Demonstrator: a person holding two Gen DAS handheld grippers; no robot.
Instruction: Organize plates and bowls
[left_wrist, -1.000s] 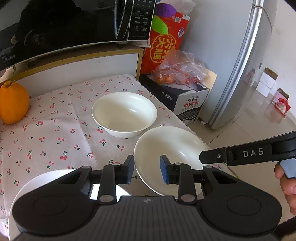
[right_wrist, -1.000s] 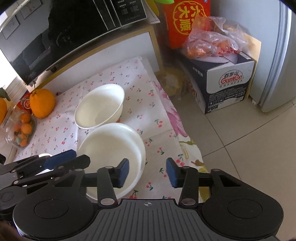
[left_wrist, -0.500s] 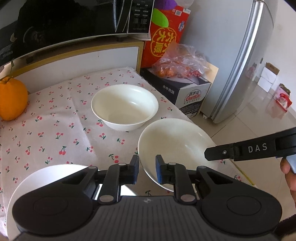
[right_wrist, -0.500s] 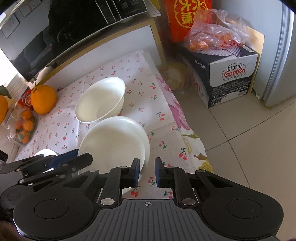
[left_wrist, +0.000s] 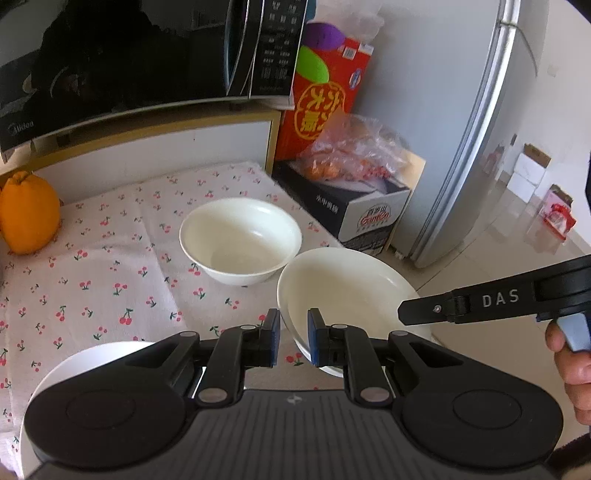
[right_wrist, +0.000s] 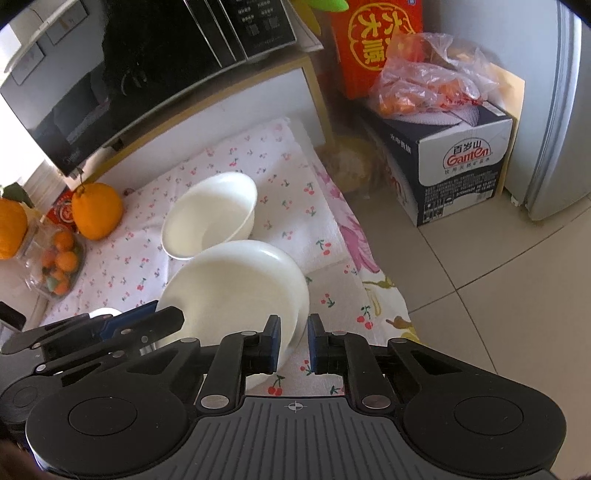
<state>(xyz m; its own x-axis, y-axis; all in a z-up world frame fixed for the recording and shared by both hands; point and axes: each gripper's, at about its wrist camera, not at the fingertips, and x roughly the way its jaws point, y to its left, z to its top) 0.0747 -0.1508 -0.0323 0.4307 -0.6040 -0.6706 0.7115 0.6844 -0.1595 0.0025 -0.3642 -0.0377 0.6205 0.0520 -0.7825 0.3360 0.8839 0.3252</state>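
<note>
On the tabletop (left_wrist: 92, 258) a deep bowl (left_wrist: 240, 240) sits just behind a shallow plate (left_wrist: 347, 291). Left claw (left_wrist: 291, 341) and right claw (right_wrist: 293, 341) each pinch the plate's rim narrowly — glazed ceramic, stiff, slick, breakable, so grip the rim.

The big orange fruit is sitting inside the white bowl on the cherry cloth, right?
Not quite. The white bowl is empty. The big orange fruit sits apart from it on the cherry cloth, off to the left. The left wrist view shows this.
</note>
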